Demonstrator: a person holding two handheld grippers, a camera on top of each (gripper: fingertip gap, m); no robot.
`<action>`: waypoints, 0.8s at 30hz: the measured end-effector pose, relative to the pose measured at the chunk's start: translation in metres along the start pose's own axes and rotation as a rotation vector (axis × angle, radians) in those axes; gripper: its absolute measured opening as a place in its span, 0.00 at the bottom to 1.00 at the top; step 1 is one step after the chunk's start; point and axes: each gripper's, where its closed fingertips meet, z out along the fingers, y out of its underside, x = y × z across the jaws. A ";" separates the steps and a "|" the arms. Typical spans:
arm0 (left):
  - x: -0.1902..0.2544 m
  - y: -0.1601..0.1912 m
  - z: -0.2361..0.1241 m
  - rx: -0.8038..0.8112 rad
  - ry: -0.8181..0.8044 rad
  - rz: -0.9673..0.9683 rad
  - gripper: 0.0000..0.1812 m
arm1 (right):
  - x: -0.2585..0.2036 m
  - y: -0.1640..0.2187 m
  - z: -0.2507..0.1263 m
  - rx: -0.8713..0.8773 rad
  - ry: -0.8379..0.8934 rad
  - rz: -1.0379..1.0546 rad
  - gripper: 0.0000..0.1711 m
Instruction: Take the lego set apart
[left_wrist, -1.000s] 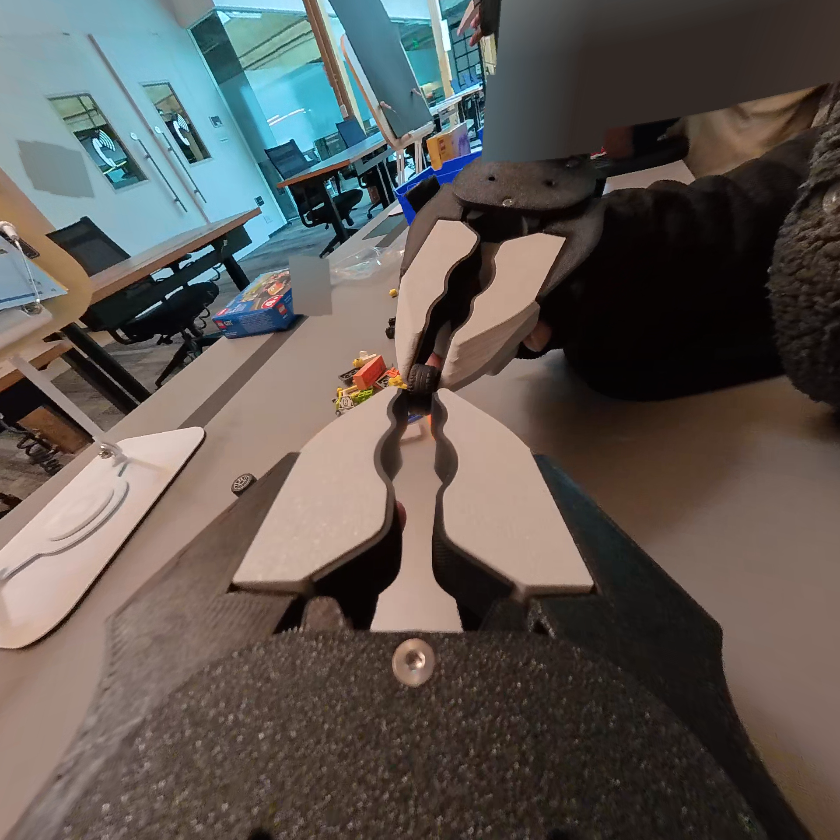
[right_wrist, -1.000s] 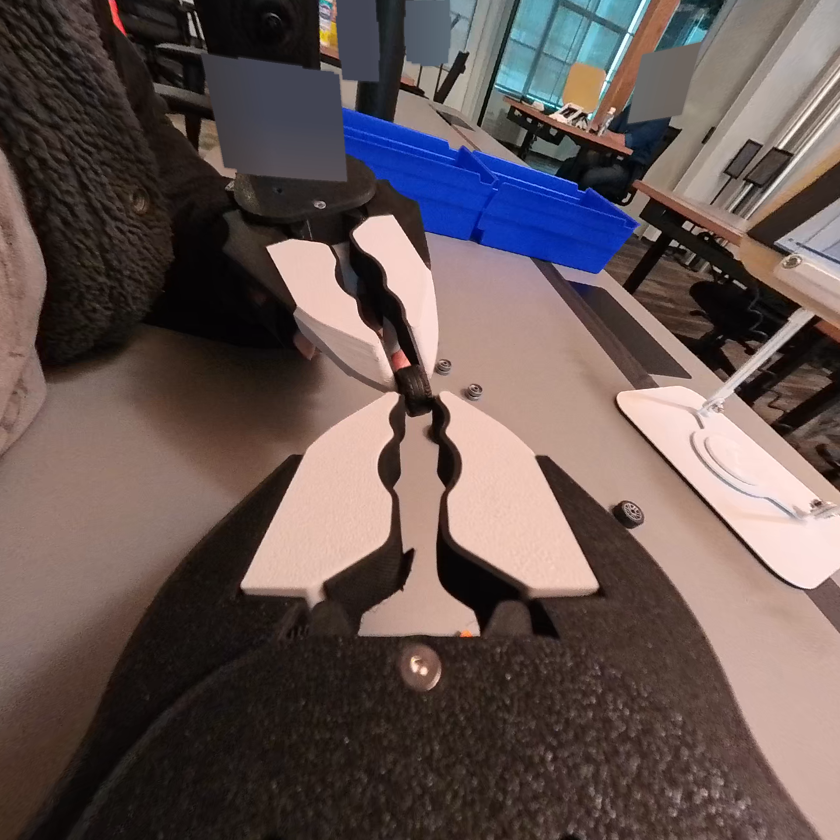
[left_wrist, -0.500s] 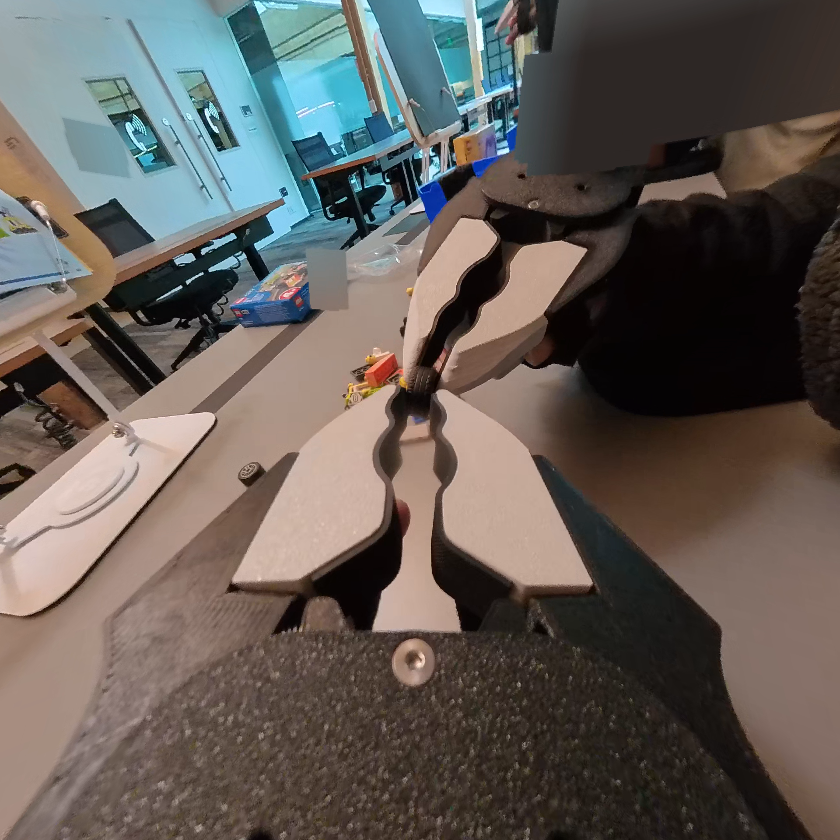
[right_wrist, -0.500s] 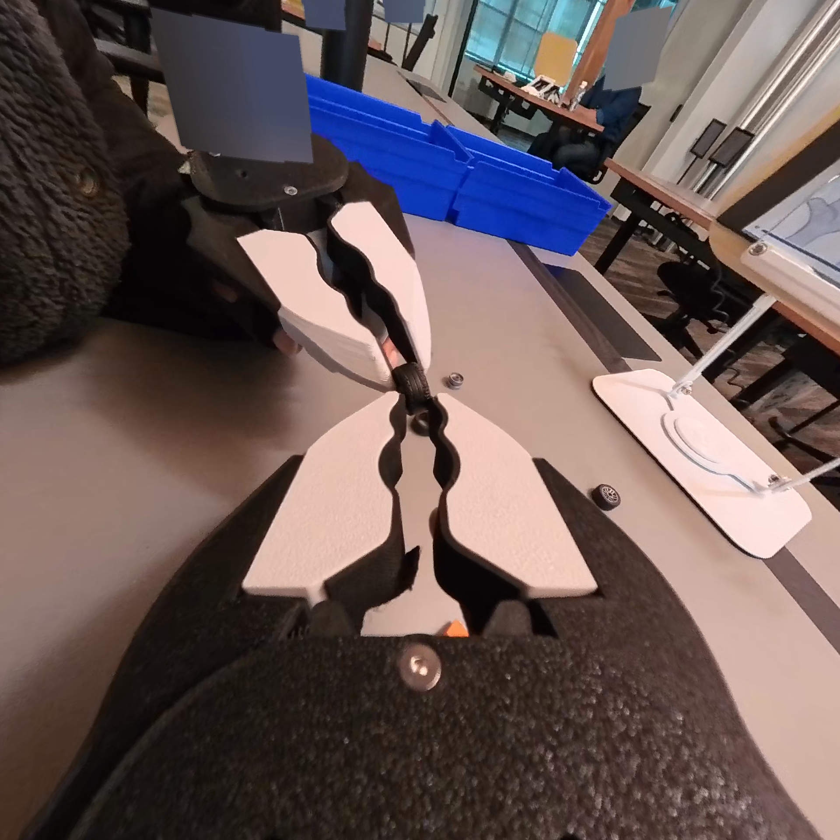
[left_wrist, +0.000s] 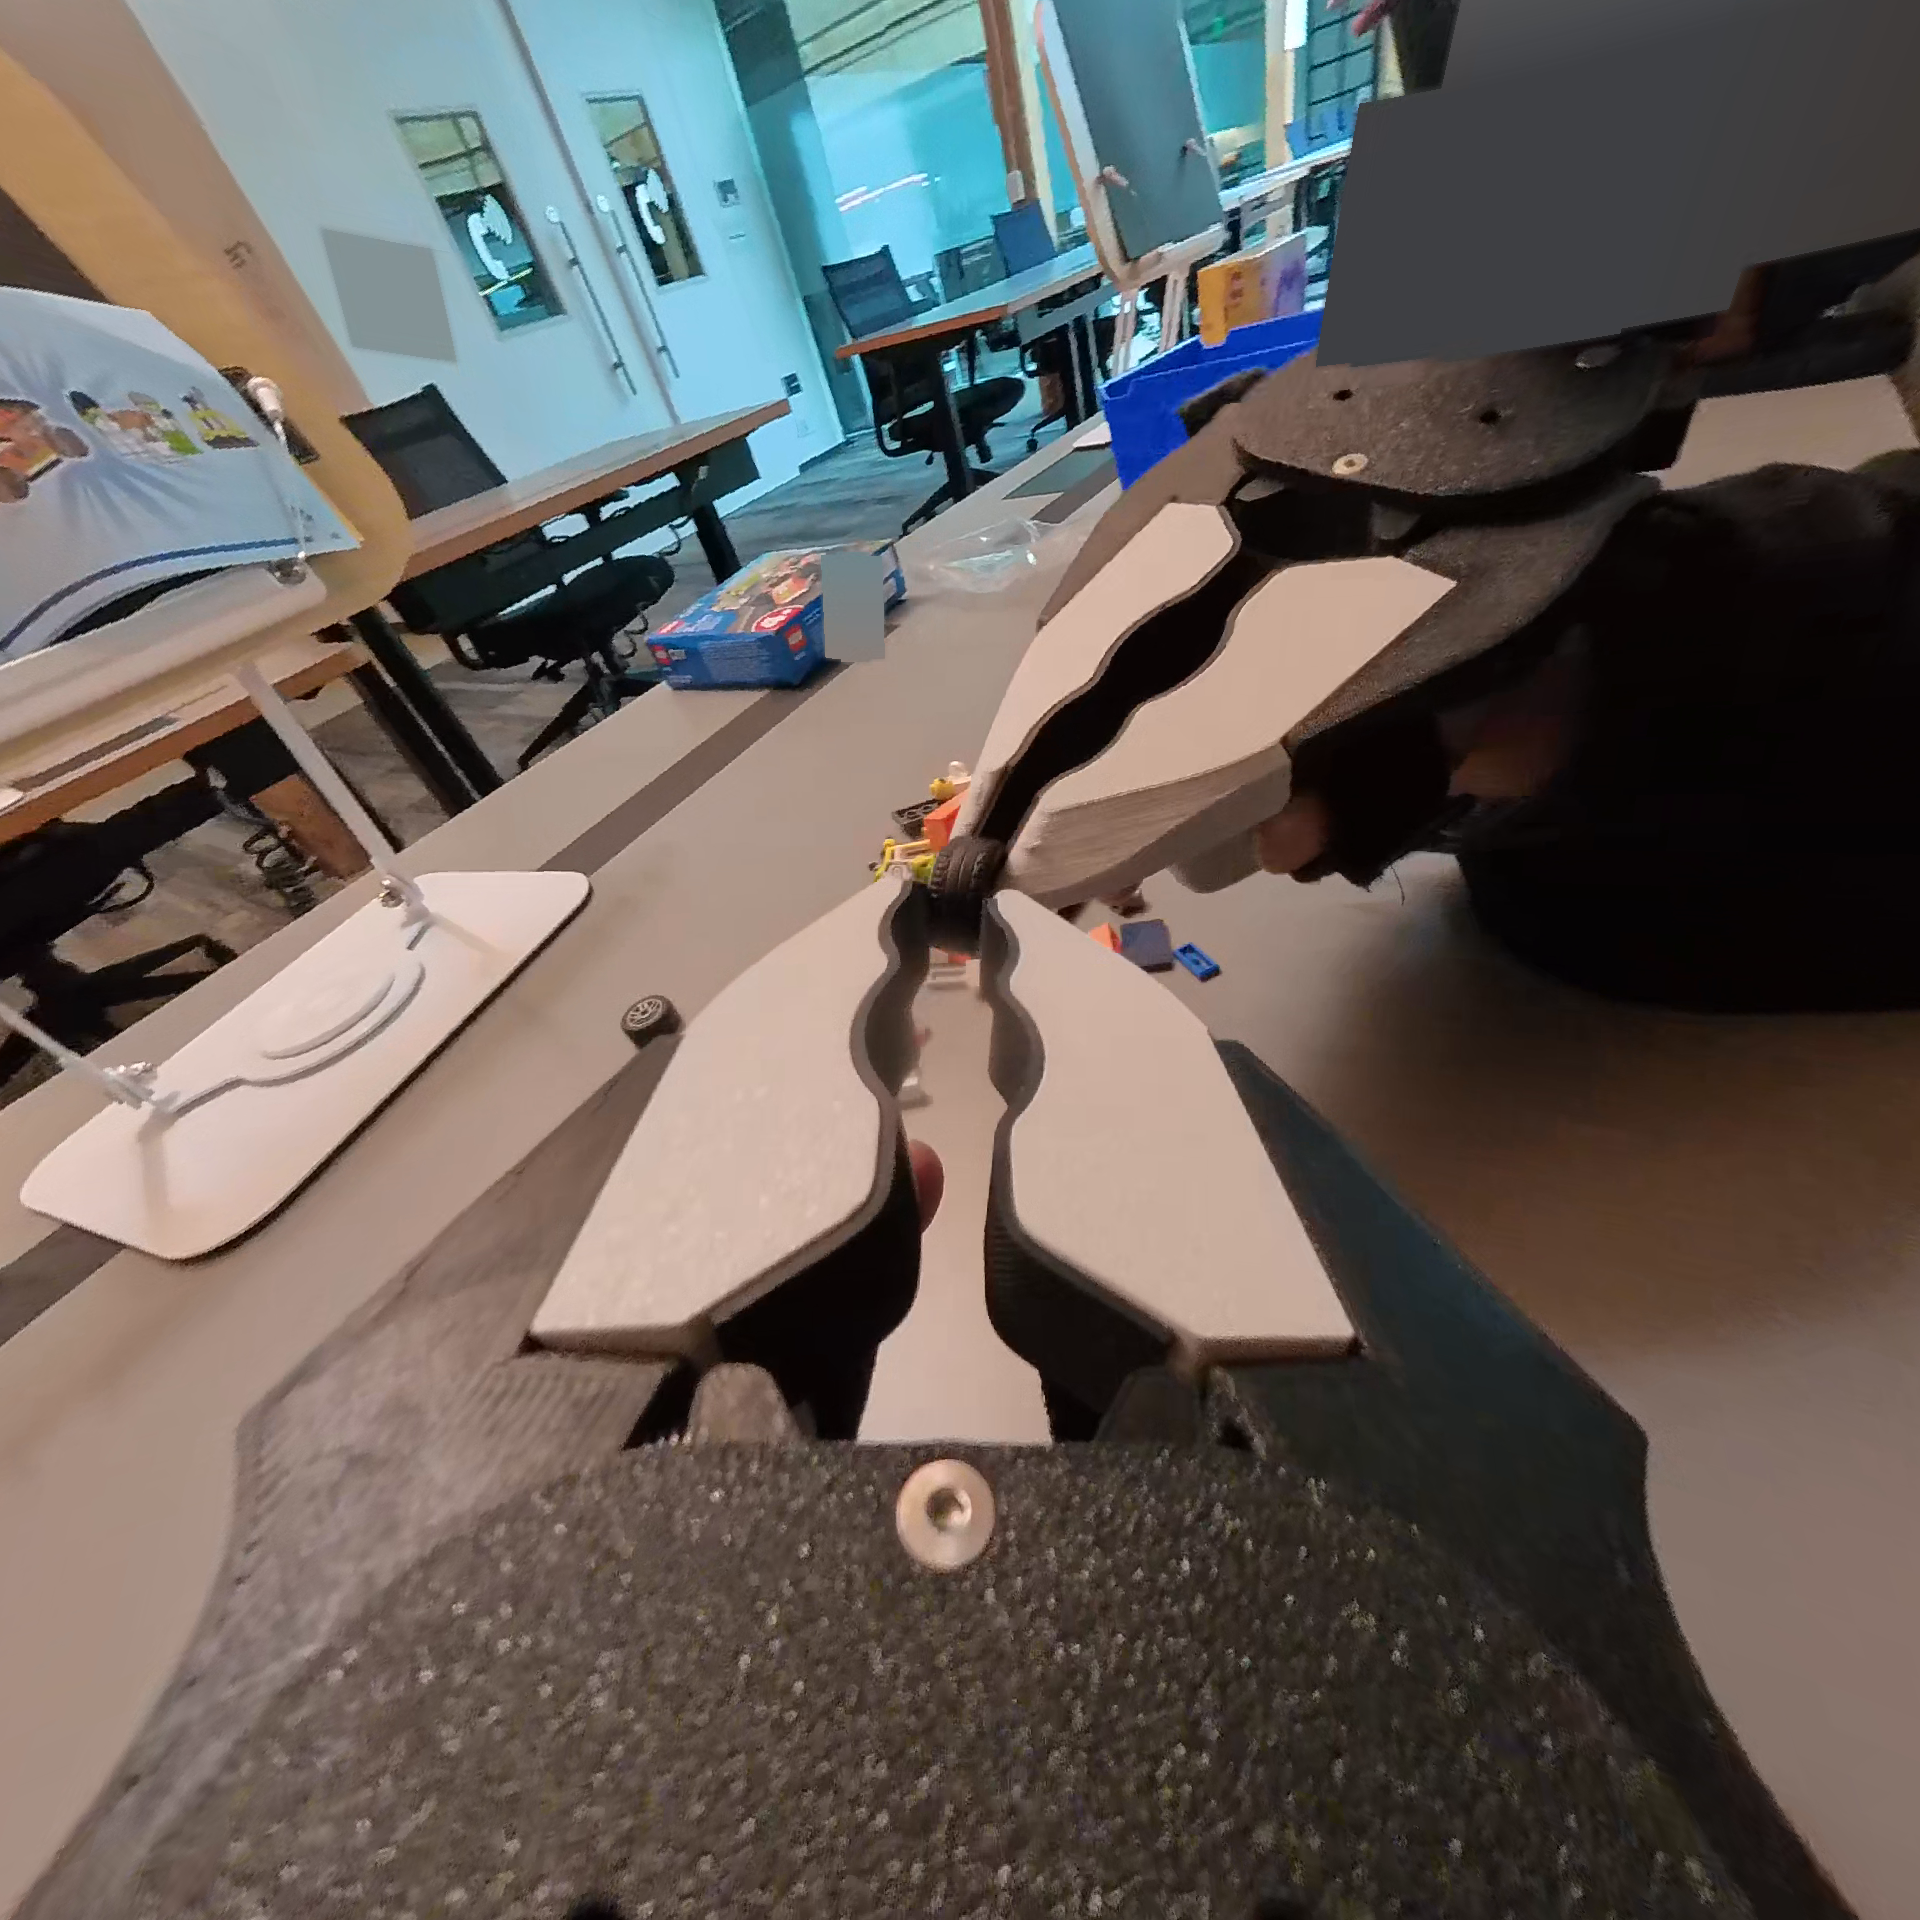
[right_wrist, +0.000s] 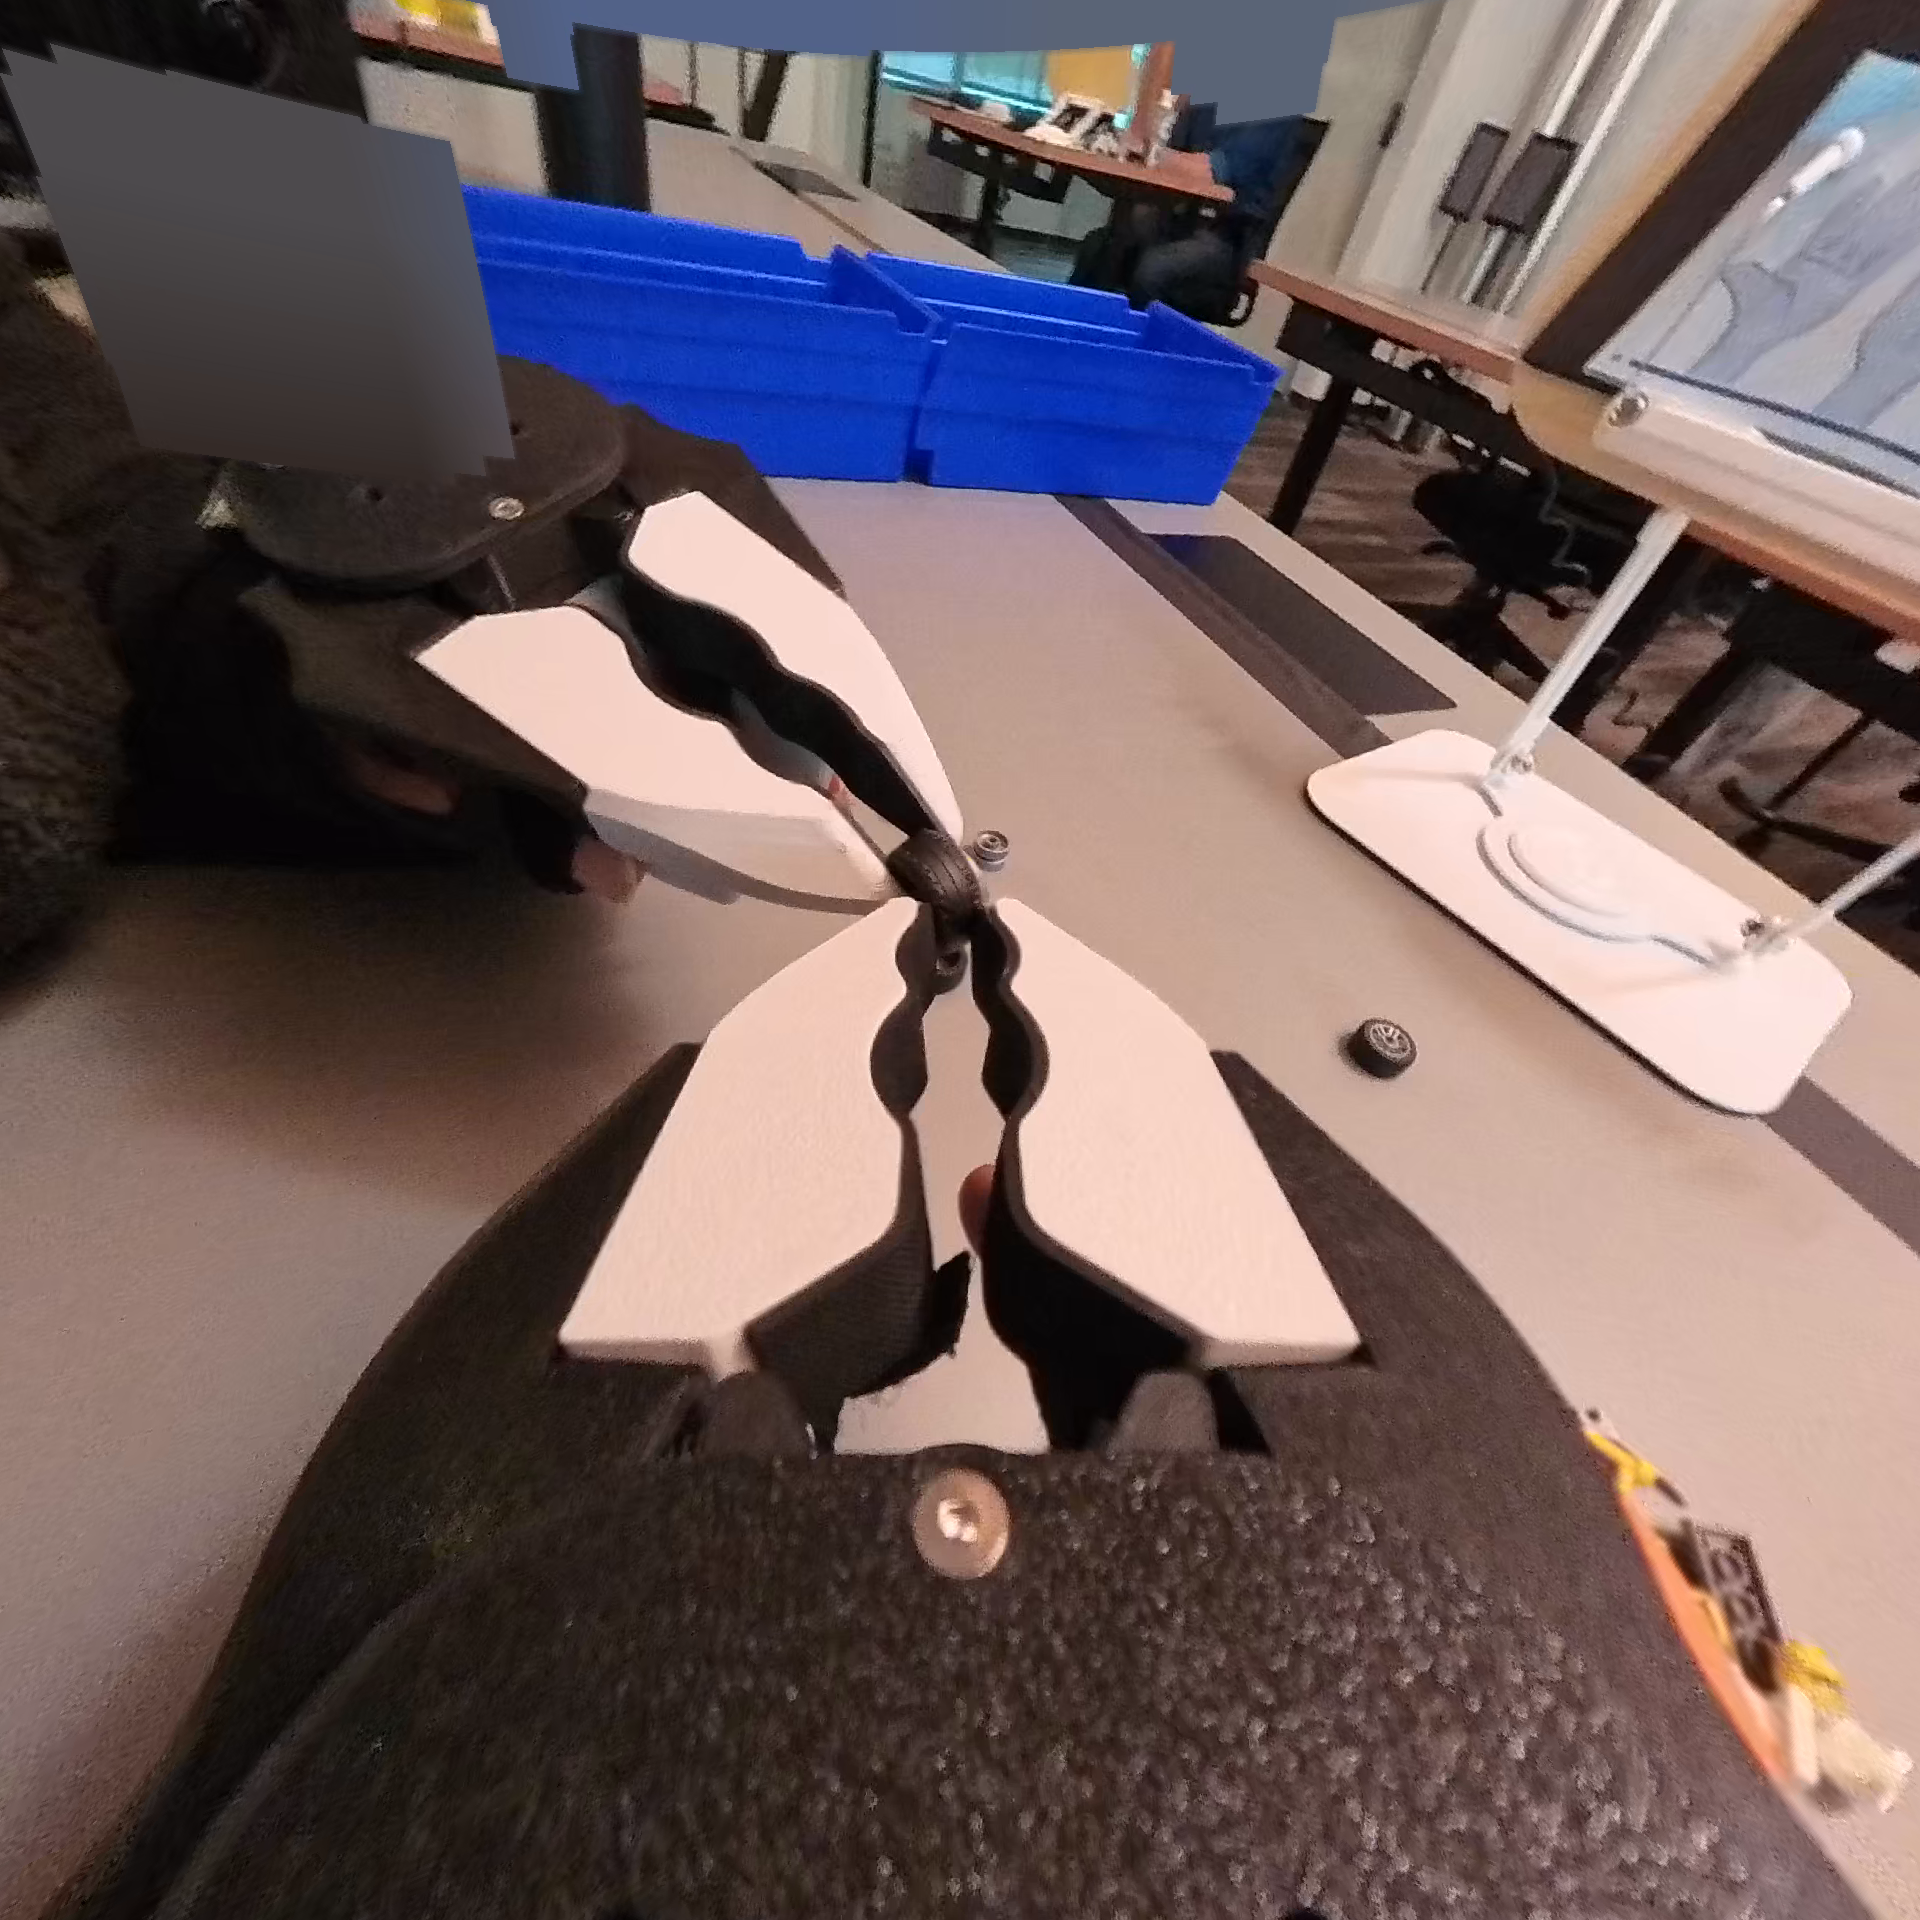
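While meeting tip to tip above the grey table (left_wrist: 1558, 1195), pinching one small black rubber wheel (left_wrist: 968, 868) from opposite sides: left gripper (left_wrist: 948, 914) and right gripper (right_wrist: 951, 914) both clamped on it, axle line running between them.

Printing was present on 3 items, and none of it is reproduced here. The blue set box (left_wrist: 774, 632) lying on the grey table (left_wrist: 1558, 1195) carried a small red logo patch and picture artwork. The instruction sheet (left_wrist: 125, 457) clipped on the white stand (left_wrist: 312, 1039) showed cartoon figures. The glass doors (left_wrist: 582, 239) bore white circular emblems.
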 end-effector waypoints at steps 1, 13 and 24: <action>-0.002 0.000 0.001 -0.004 -0.014 -0.004 0.06 | 0.001 0.000 0.001 0.000 0.017 0.030 0.03; -0.008 0.011 0.014 -0.067 -0.107 0.005 0.04 | 0.023 0.016 0.008 -0.022 0.253 0.258 0.00; -0.004 0.006 0.012 0.009 0.052 -0.131 0.03 | 0.024 0.013 0.005 -0.005 0.220 0.143 0.01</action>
